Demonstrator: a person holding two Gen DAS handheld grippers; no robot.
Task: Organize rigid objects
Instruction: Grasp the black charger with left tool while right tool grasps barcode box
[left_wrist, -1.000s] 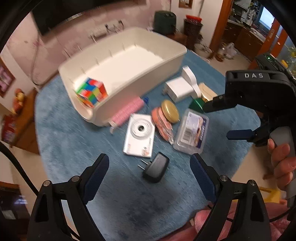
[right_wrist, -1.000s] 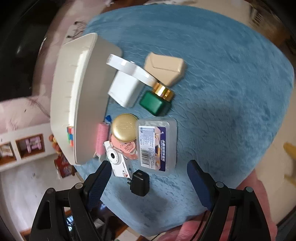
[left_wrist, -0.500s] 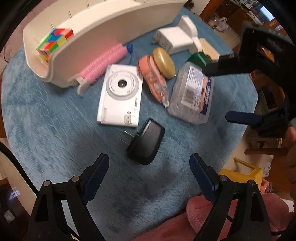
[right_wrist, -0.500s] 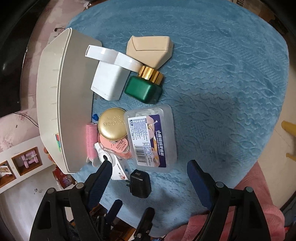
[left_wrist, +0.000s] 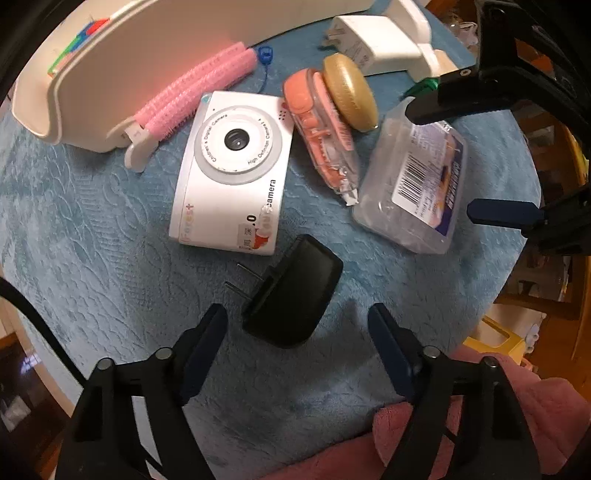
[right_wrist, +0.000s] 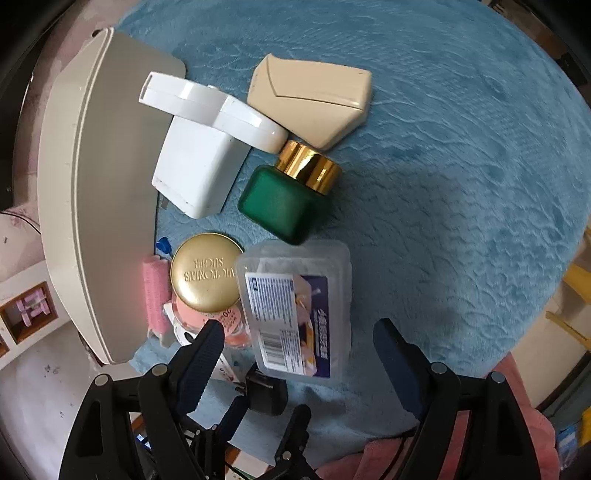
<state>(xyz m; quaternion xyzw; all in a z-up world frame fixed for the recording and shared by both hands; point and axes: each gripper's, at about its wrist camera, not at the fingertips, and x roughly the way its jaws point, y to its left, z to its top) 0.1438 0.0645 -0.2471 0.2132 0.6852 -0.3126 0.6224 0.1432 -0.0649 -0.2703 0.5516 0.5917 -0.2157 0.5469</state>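
My left gripper (left_wrist: 297, 325) is open, its jaws on either side of a black plug adapter (left_wrist: 291, 291) lying on the blue cloth. Beyond it lie a white toy camera (left_wrist: 231, 170), a pink hair roller (left_wrist: 192, 96), an orange correction tape (left_wrist: 321, 129), a gold lid (left_wrist: 351, 92) and a clear plastic box (left_wrist: 413, 173). My right gripper (right_wrist: 299, 339) is open above the clear box (right_wrist: 295, 306), and shows in the left wrist view (left_wrist: 480, 155). A green jar with gold cap (right_wrist: 288, 192), a white charger (right_wrist: 199, 162) and a beige case (right_wrist: 314, 99) lie farther out.
A cream bin (left_wrist: 147, 48) stands at the far left with a colourful cube (left_wrist: 77, 44) inside; its wall shows in the right wrist view (right_wrist: 92, 192). The round table's blue cloth (right_wrist: 461, 147) spreads to the right. A pink garment (left_wrist: 480, 424) is at the near edge.
My left gripper has come down and forward to the black adapter, which now sits between its jaws. My right gripper has lowered towards the clear box.
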